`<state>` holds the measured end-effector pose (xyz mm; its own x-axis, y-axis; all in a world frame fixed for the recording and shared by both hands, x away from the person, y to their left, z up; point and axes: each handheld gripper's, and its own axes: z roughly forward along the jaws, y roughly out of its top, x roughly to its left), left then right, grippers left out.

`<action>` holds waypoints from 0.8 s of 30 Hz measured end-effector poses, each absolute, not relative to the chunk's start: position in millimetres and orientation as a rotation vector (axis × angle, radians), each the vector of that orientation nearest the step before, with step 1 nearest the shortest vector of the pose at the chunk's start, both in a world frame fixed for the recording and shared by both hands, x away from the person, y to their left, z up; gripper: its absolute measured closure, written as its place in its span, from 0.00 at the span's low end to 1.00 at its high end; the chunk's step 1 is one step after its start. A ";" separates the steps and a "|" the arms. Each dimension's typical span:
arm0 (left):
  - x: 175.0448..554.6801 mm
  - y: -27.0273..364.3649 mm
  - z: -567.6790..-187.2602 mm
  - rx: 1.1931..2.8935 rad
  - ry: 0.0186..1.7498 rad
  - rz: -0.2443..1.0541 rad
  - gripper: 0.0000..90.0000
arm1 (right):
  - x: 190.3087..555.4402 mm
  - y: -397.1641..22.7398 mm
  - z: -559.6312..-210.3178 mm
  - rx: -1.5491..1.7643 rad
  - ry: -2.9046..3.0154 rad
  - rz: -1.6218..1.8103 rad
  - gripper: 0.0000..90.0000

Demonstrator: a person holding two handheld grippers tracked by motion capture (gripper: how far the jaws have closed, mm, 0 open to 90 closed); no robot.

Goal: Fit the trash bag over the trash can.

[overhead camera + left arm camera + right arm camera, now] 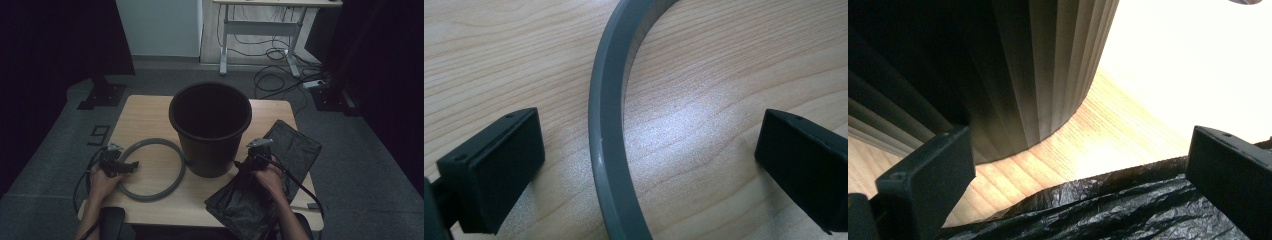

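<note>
Left gripper (120, 166) gaping, jaws straddling the grey ring (609, 145) flat on the table (145, 112) (no contact). Right gripper (248, 162) likewise spread over the black bag (1128, 210), beside the bin (210, 127).

Black tongs (131, 167), 2 blocky jaws, cables

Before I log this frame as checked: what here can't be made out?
- Bin interior: high view, black shadow hides it.
- Bag near end: high view, right hand and frame edge cover it.
- Ring: left gripper view, cut off top and bottom.
- Tabletop: right gripper view, washed out by glare.
</note>
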<state>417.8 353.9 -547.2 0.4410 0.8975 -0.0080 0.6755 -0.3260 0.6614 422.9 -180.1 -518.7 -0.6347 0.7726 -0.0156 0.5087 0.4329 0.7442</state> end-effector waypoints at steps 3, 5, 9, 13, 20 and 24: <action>417.8 353.9 -547.2 2.104 1.315 0.487 0.00 | 420.3 -180.8 -519.8 1.093 2.355 1.038 0.02; 417.8 353.9 -547.1 2.104 1.315 0.487 0.00 | 415.7 -182.2 -520.8 1.090 2.381 1.032 0.04; 417.6 353.6 -547.1 2.103 1.317 0.488 0.00 | 399.6 -185.8 -522.6 1.051 2.430 1.008 0.07; 417.4 353.4 -547.1 2.102 1.319 0.488 0.00 | 379.4 -191.9 -524.4 1.031 2.479 0.984 0.09; 417.1 352.9 -547.1 2.100 1.322 0.489 0.00 | 346.6 -200.1 -532.1 1.050 2.591 0.873 0.00; 416.9 352.6 -547.1 2.100 1.324 0.490 0.00 | 337.0 -201.1 -538.4 1.049 2.622 0.778 0.00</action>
<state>416.9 352.6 -547.1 0.4338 0.9010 -0.0082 0.6786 -0.3208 0.6608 337.0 -201.1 -538.4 -0.7239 0.6899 -0.0005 0.5779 0.6068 0.5458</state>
